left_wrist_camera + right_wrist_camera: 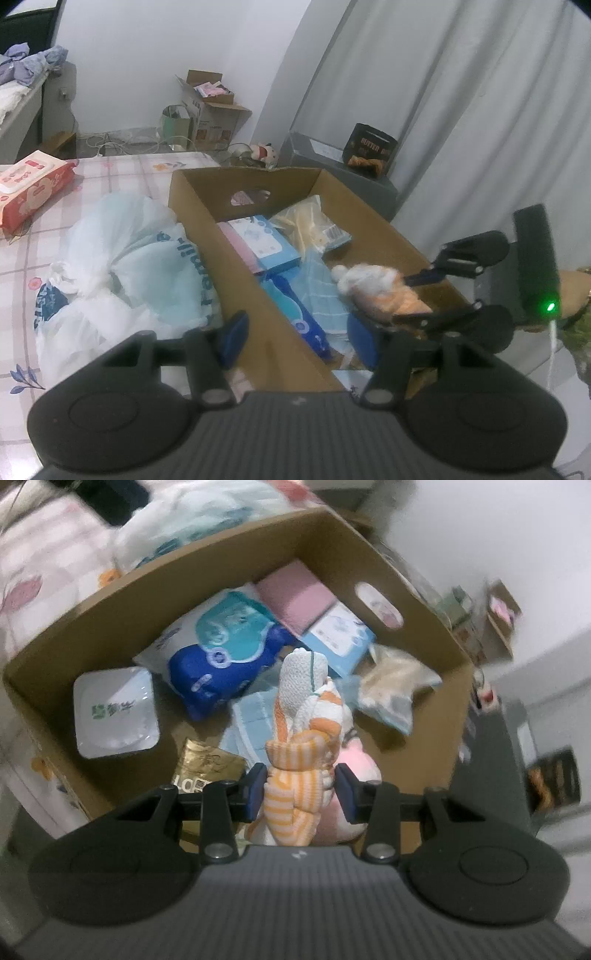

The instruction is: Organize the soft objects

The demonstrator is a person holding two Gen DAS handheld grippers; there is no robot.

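The right tongs (300, 789) were clenched on a rolled orange-striped cloth (295, 794), held over the open cardboard box (66, 642). Its long axis ran straight ahead of the tongs, the white end pointing away and down toward the box floor. Beneath and beyond lay items already boxed: a blue tissue pack (221, 672), a pale blue towel (251, 720), a white wipes pack (114, 712). The left tongs (299, 339) stood released and empty, straddling the near box wall. Out to their left on the bed, a white plastic bag (122, 266) and, probably, a red wipes pack (29, 184) seemingly remained to sort.
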